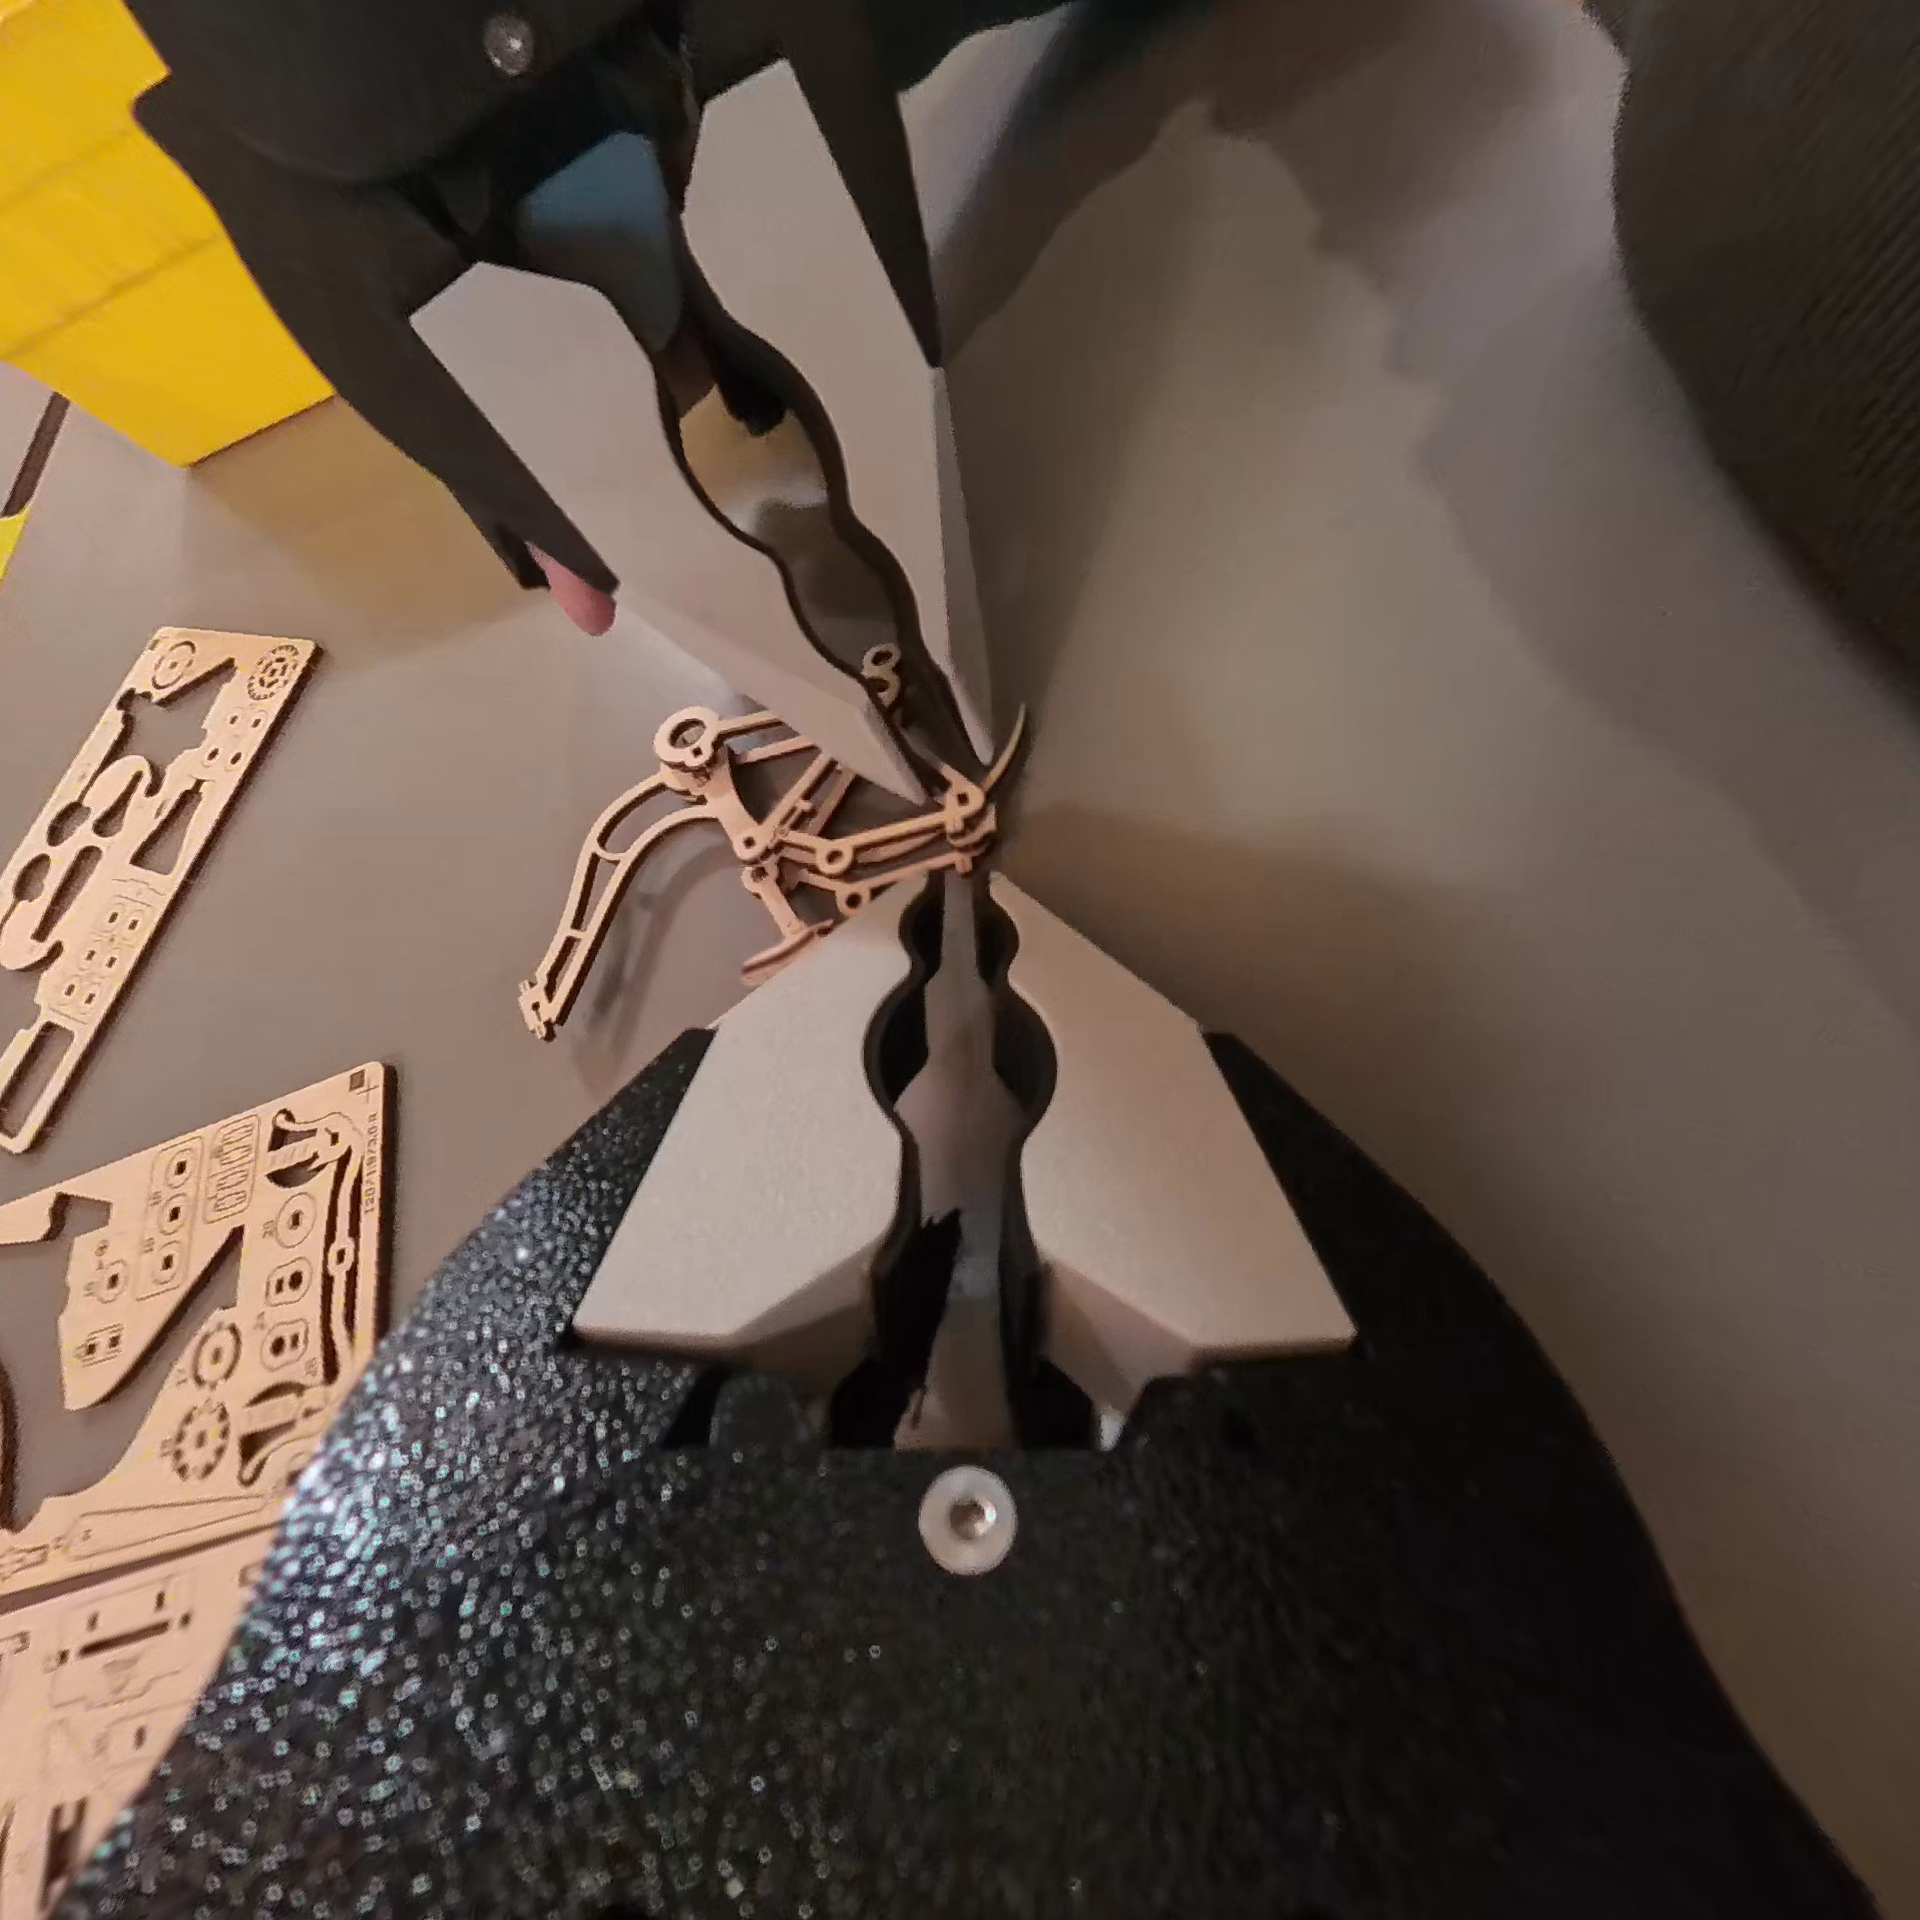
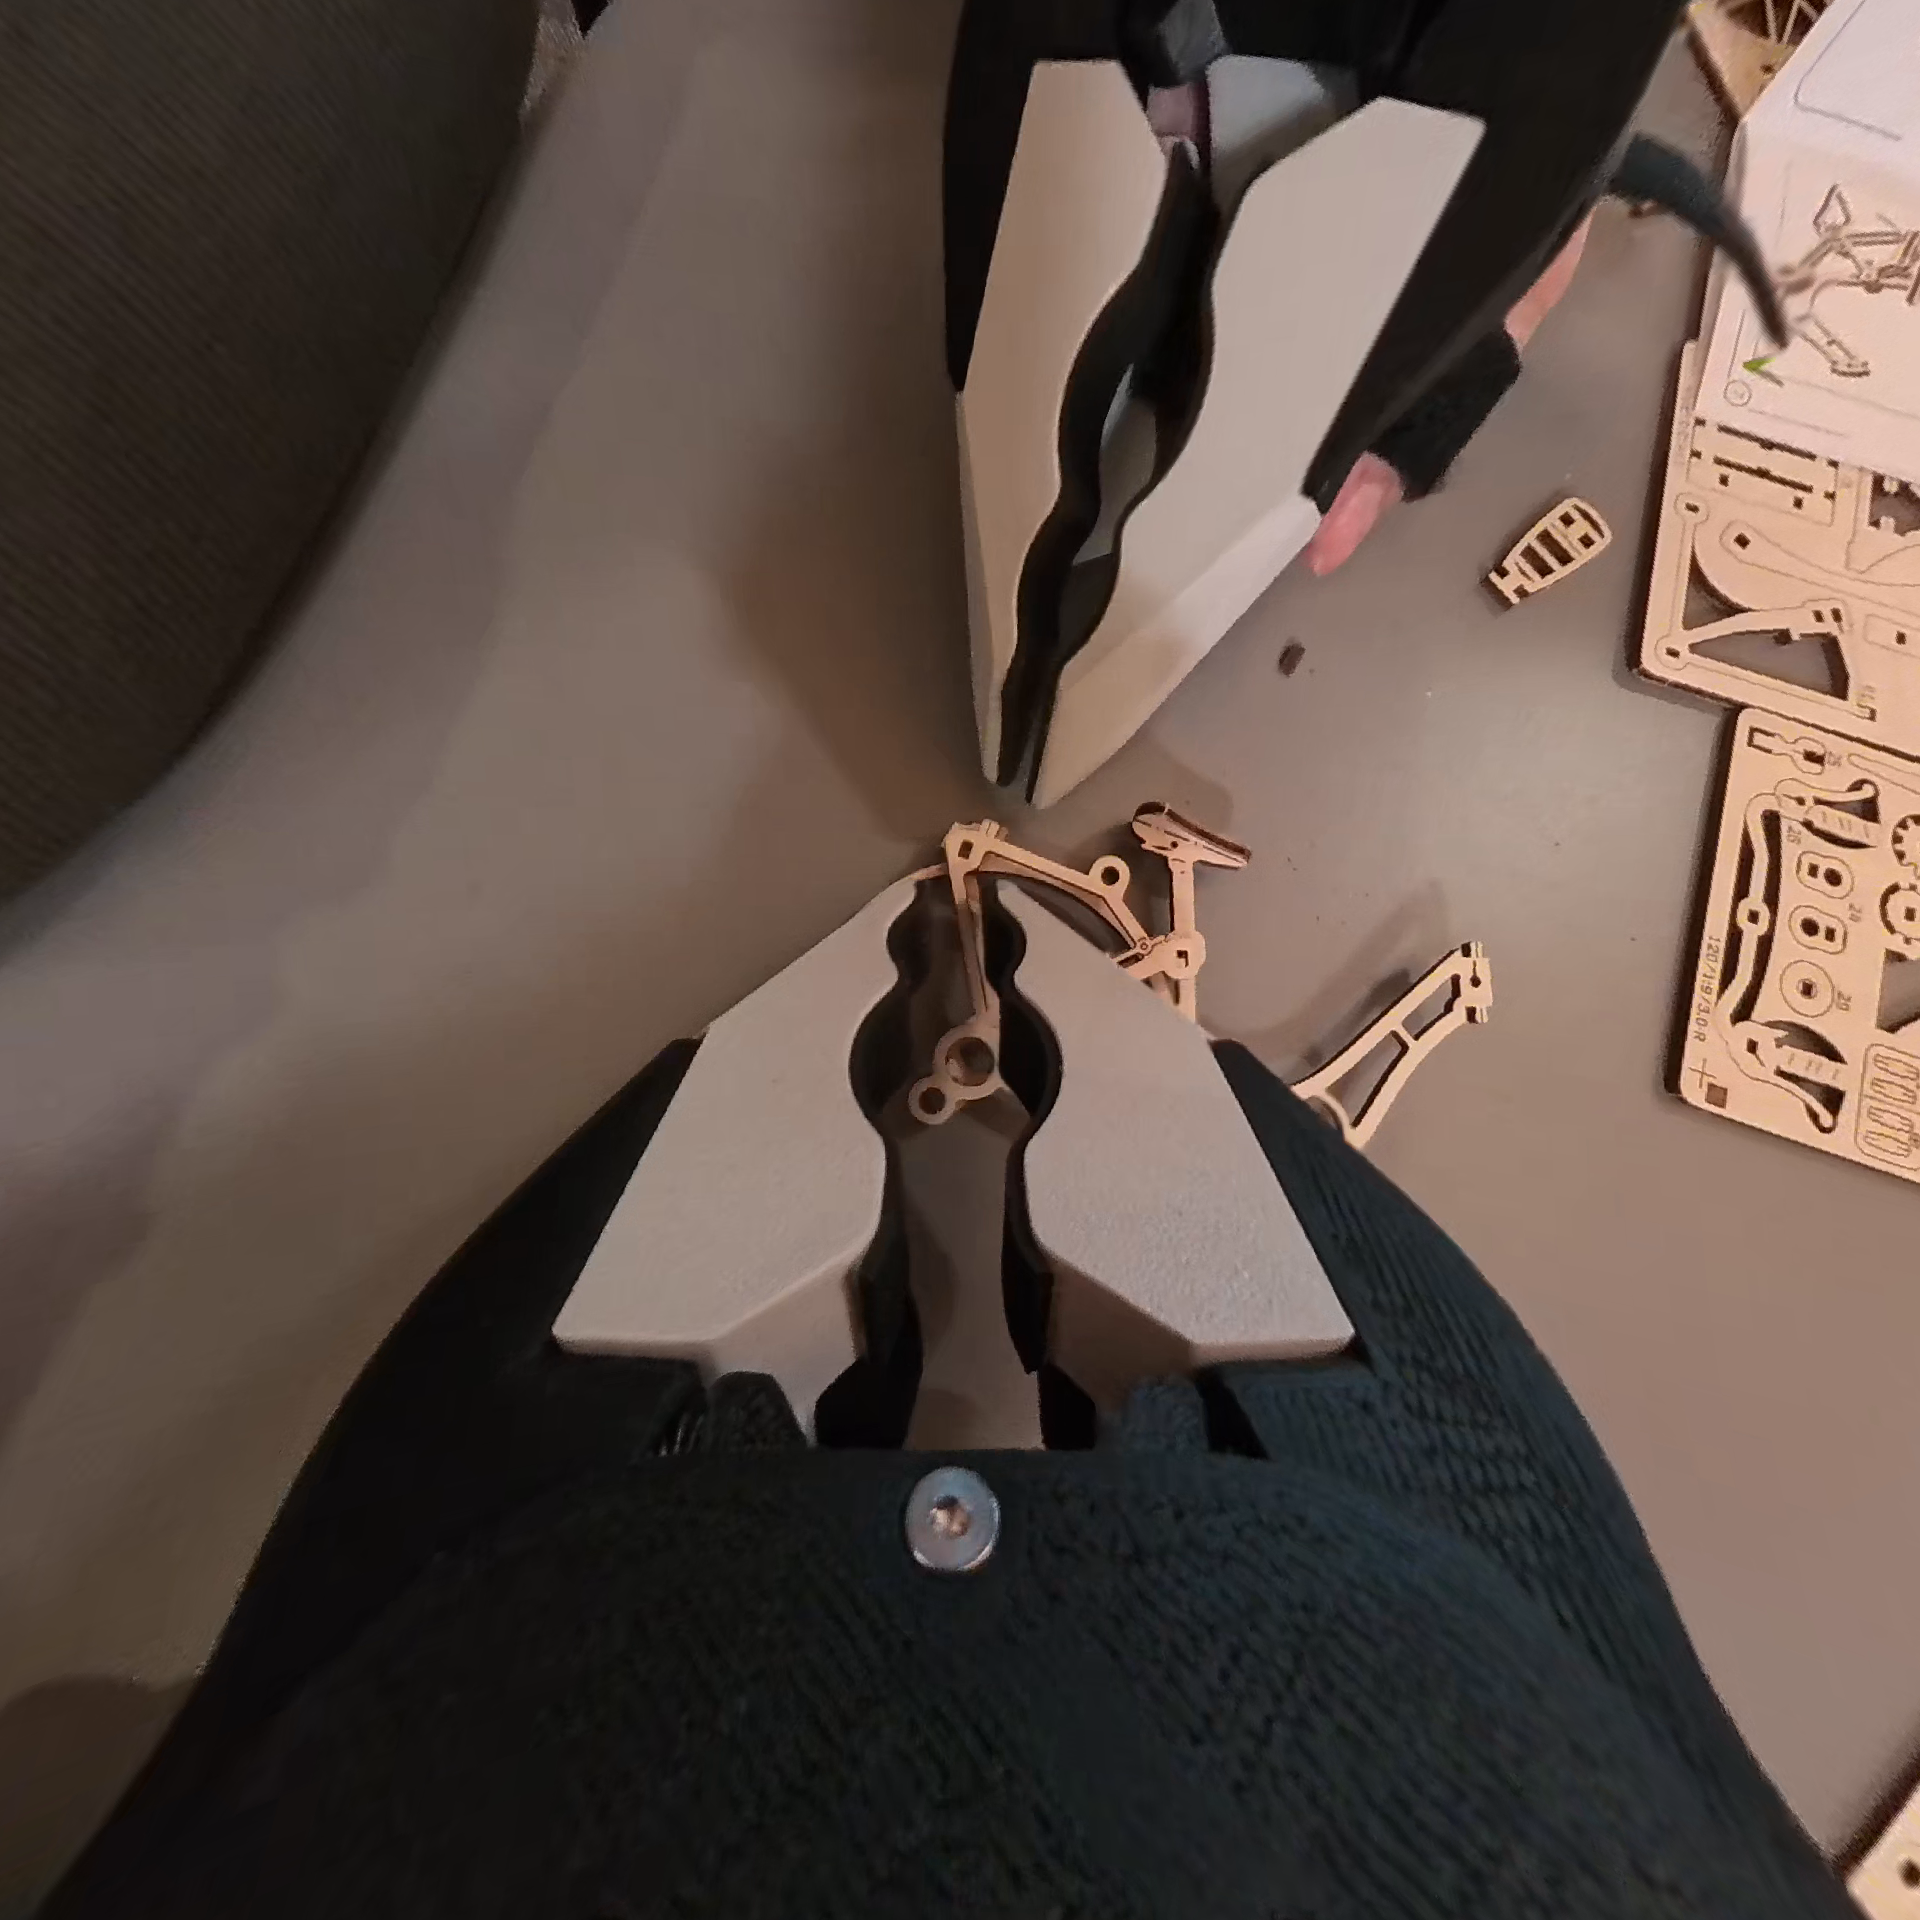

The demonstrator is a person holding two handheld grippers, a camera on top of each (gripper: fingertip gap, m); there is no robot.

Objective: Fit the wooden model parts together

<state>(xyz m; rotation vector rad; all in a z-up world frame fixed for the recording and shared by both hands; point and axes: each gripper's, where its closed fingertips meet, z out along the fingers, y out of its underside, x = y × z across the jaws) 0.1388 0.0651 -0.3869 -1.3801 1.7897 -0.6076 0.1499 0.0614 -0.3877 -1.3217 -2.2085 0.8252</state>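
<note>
Between my two opposed tips, just above the grey table (image 1: 1351,727), my left gripper (image 1: 961,878) and right gripper (image 2: 961,883) each pinch the wooden frame assembly (image 1: 810,831), steadying both ends so its joint can seat.

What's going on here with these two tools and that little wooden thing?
A person is holding a tool in each hand, working on a small wooden model frame above a grey table. The left tool and the right tool meet tip to tip, both pinching the frame at one joint. Punched-out wooden part sheets lie on the table beside it.
</note>
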